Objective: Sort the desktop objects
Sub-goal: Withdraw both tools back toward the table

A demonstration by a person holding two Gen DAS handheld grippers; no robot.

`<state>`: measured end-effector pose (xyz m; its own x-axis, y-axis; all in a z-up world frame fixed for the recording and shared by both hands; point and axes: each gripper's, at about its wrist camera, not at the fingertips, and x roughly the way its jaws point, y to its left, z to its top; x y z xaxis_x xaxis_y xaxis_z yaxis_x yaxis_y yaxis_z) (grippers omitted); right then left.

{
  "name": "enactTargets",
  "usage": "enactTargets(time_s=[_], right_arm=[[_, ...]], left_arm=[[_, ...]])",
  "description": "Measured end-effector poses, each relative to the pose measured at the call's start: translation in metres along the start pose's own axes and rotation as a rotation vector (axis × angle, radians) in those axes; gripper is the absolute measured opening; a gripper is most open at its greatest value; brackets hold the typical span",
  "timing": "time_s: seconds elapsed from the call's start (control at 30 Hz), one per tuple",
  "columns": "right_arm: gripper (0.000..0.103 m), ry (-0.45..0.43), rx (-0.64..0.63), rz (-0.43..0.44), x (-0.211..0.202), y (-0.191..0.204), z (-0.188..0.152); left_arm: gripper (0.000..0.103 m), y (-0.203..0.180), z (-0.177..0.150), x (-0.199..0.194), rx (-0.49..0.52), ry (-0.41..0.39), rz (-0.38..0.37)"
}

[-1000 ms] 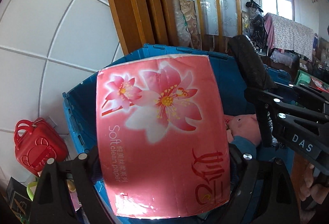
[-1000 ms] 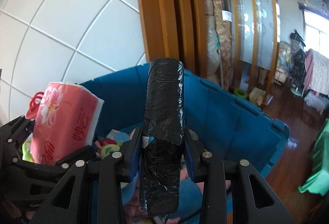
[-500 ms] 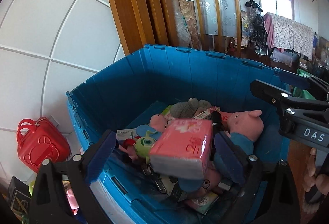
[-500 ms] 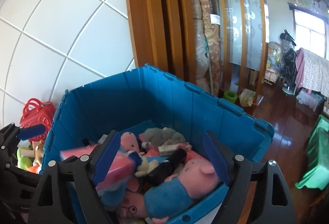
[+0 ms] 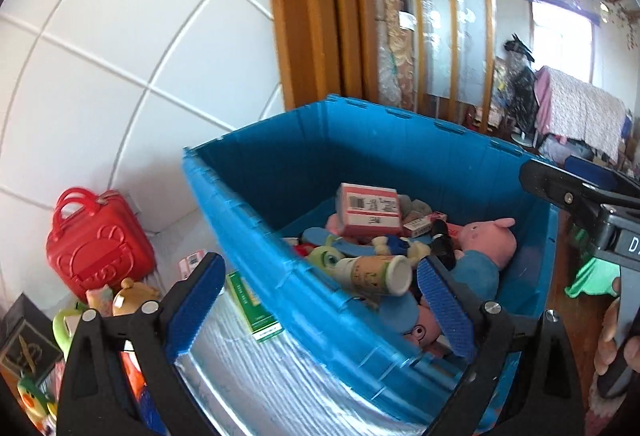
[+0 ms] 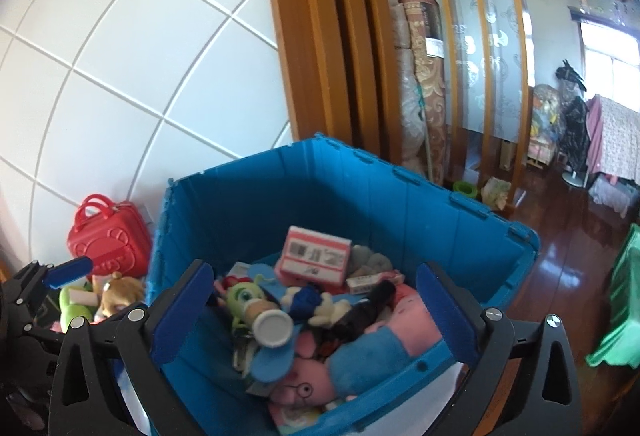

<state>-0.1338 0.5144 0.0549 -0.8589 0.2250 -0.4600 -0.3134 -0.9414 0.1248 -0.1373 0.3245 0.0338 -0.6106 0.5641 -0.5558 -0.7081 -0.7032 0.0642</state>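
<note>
Both loads are now lying in the blue crate (image 6: 420,196): tissue pack (image 6: 316,256) barcode-up, black roll (image 6: 362,306) beside it. Left gripper (image 5: 316,300) is gaping wide, empty; right gripper (image 6: 312,310) is still opening, empty.

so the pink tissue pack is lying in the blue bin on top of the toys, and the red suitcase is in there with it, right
Not quite. The pink tissue pack does lie in the blue bin on top of the toys, but the red suitcase stands outside the bin, beside its left wall against the white tiles. The right wrist view shows this, and the left wrist view agrees.
</note>
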Motion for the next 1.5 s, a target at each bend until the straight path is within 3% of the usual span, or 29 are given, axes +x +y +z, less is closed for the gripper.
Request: enactTargets(time_s=[0.4,0.6,0.87,0.97,1.1,1.5], right_arm=[[0.103,-0.057,-0.116,0.246,-0.011,0.12,-0.006],[0.103,0.011,-0.209,0.355,0.011,0.193,-0.022],[0.103,0.183,-0.299,0.396,0.068,0.252,-0.062],[0.103,0.288,-0.33,0.412,0.097,0.263,-0.084],[0.103,0.391,-0.348,0.399,0.128,0.272,-0.111],[0.103,0.568,-0.339,0.366,0.211,0.288,-0.153]], left_arm=[[0.098,0.122,-0.068,-0.062,-0.19,-0.043,0.276],[0.098,0.202,-0.115,-0.08,-0.343,-0.009,0.385],[0.098,0.286,-0.198,-0.082,-0.413,0.142,0.541],[0.098,0.304,-0.227,-0.073,-0.438,0.197,0.557],[0.098,0.323,-0.262,-0.057,-0.486,0.27,0.525],[0.098,0.401,-0.354,-0.04,-0.684,0.446,0.606]])
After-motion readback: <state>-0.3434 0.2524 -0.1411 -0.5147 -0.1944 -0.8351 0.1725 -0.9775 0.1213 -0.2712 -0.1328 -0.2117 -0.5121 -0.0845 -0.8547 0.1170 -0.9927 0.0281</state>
